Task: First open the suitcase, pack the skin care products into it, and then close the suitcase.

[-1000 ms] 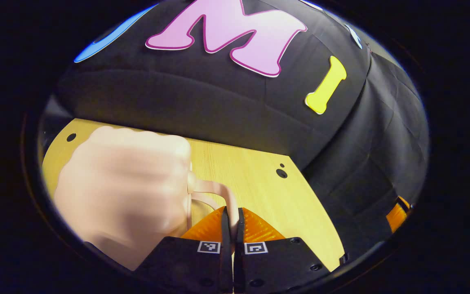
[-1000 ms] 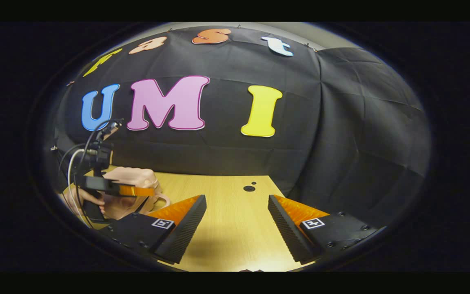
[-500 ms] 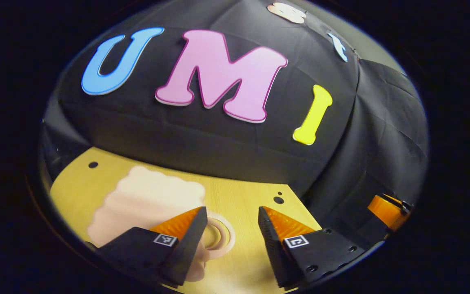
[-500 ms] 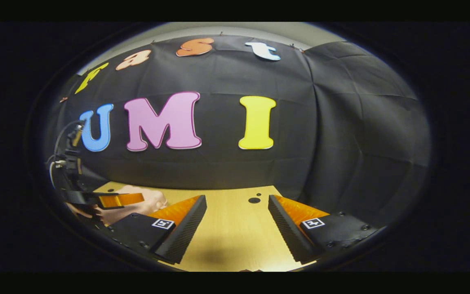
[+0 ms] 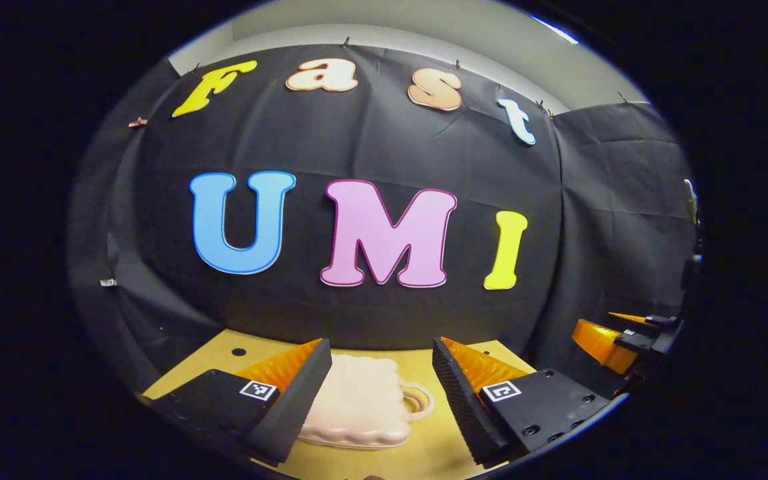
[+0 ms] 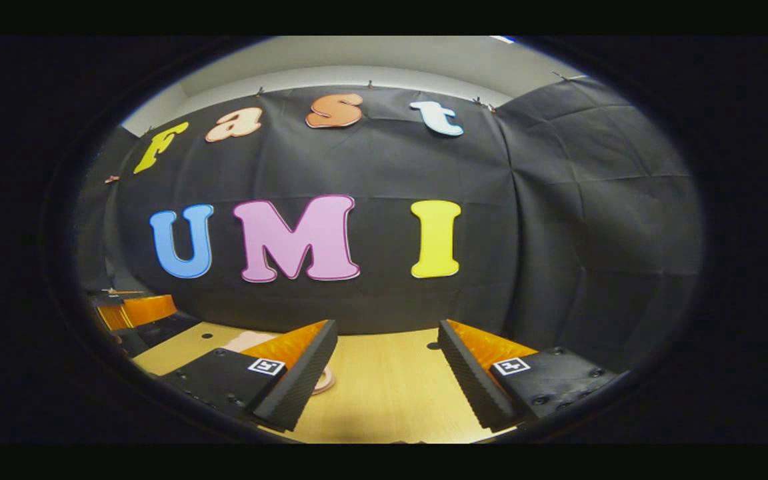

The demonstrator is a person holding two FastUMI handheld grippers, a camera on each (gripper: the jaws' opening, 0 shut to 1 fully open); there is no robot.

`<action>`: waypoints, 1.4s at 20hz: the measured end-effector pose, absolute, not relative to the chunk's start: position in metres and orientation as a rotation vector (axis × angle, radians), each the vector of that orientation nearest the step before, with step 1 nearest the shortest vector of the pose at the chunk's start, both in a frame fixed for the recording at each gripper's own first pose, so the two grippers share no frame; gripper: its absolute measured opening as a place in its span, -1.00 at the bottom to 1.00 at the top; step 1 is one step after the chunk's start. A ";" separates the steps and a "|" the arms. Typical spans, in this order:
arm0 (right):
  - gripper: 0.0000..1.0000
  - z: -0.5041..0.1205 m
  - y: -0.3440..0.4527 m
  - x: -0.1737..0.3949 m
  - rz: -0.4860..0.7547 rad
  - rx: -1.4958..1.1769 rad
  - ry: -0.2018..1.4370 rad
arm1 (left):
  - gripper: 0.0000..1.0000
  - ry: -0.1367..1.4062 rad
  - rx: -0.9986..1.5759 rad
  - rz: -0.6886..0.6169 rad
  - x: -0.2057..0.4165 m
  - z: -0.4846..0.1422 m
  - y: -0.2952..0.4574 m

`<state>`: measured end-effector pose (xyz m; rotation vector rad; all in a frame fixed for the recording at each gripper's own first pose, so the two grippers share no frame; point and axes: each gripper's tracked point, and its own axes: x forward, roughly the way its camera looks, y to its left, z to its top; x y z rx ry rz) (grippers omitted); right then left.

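The suitcase (image 5: 359, 405) is seen closed on the table (image 5: 441, 447), untouched; the left gripper (image 5: 376, 393) is held wide apart above it; the right gripper (image 6: 387, 377) is likewise spread, holding nothing.

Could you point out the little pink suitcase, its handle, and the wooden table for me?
suitcase (image 5: 357, 403), left gripper view, middle of its pink lid
handle (image 5: 419, 401), left gripper view, loop at its right side
table (image 6: 384, 387), right gripper view, bare wood between the tool's fingers

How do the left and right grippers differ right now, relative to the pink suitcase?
The left gripper points at the closed pink suitcase, which lies between its fingers' lines; the right gripper faces bare table, with the suitcase off to its left. Both are open and hold nothing.
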<state>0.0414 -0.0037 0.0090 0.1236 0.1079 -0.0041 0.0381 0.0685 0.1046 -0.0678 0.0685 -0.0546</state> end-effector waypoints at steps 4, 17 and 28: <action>0.93 0.019 0.019 0.015 -0.005 0.134 0.087 | 0.92 0.052 -0.084 -0.022 0.015 0.104 0.093; 0.83 0.038 0.035 -0.014 -0.045 0.108 0.054 | 0.92 0.012 -0.046 -0.055 -0.002 0.111 0.116; 0.94 0.046 0.036 -0.009 -0.063 0.095 0.043 | 0.92 -0.001 -0.044 -0.025 0.006 0.113 0.136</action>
